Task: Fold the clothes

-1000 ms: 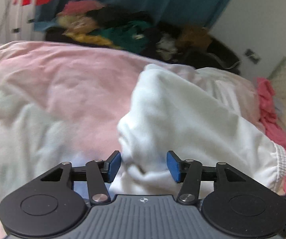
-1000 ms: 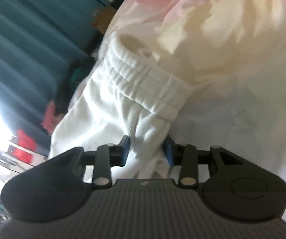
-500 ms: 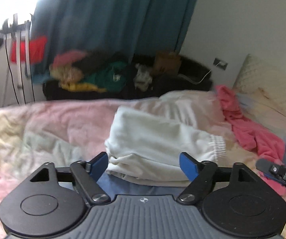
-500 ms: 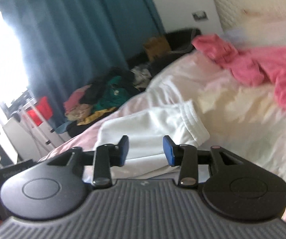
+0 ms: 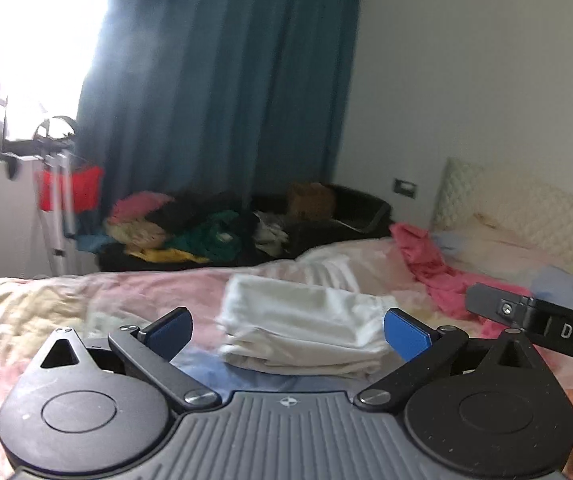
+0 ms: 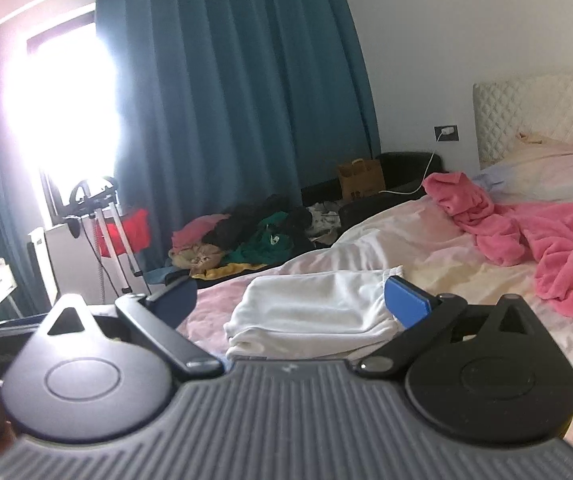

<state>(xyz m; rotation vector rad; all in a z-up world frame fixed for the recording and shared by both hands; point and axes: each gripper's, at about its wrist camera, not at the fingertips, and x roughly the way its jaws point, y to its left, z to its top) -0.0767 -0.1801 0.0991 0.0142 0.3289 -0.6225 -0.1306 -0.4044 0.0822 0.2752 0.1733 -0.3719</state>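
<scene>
Left wrist view: left claw [image 5: 286, 330] now spread wide, empty, backed off | white garment [image 5: 306, 330] released, folded ahead | right claw [image 6: 290, 300] likewise | fold judged complete.

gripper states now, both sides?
Left gripper: open, empty.
Right gripper: open, empty; folded white pants lie on the bed beyond it.

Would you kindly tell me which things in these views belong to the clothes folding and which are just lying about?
Part of the job:
- folded white fabric garment on the pink bedspread
- crumpled pink fleece garment, possibly next
- left gripper and right gripper, both open

Lying about:
- heap of mixed coloured clothes beside the bed
- brown paper bag
- teal curtain
</scene>
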